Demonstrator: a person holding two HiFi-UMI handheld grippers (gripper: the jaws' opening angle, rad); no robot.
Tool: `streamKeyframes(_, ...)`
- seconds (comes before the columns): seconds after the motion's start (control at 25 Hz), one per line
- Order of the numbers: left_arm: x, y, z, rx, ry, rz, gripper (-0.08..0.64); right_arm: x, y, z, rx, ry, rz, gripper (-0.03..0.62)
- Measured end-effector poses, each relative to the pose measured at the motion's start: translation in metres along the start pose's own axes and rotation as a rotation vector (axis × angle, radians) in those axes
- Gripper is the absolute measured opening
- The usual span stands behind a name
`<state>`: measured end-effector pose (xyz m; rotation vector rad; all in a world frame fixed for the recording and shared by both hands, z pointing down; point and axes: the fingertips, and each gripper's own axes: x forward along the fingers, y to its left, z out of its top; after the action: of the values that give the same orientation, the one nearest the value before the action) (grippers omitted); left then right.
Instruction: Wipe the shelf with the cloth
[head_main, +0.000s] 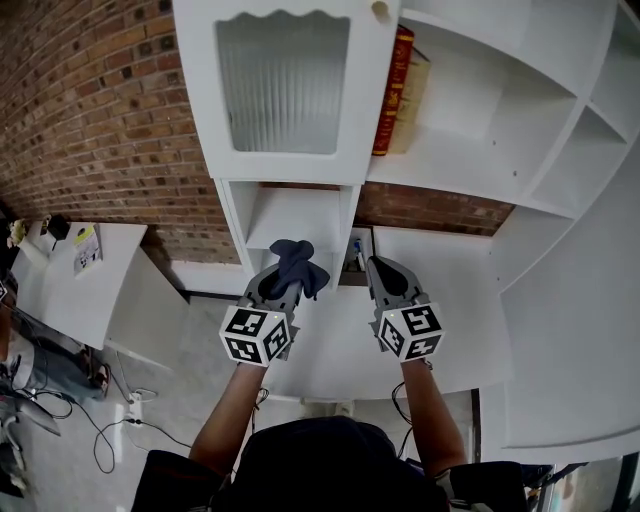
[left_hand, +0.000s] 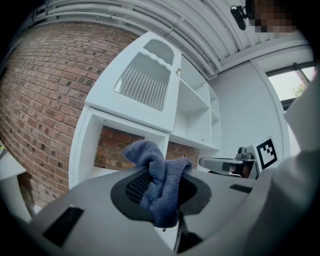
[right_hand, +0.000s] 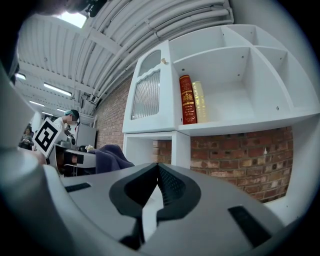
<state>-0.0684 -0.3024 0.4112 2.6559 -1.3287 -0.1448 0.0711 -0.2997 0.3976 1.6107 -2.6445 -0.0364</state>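
Note:
A dark blue cloth is bunched in my left gripper, whose jaws are shut on it; in the left gripper view the cloth spills out between them. That gripper hangs in front of the white shelf unit's small lower cubby. My right gripper is beside it to the right, jaws shut with nothing between them. The white shelf unit stands against a brick wall, and the cloth shows at the left of the right gripper view.
A cupboard door with ribbed glass sits above the cubby. A red book and a pale book stand on the open shelf to its right. A white desk top lies below, with a second white desk at left.

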Motion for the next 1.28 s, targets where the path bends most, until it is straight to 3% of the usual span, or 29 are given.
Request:
streamKeyframes(0.88,0.084,0.025,-0.012,0.003,0.027,0.06,0.071,0.055,-0.067,-0.011,0.018,0.012,0.042,0.014)
streamKeyframes(1.28,0.126,0.036,-0.021,0.159,0.096,0.071,0.07,0.07,-0.076,-0.02,0.008,0.04,0.058,0.014)
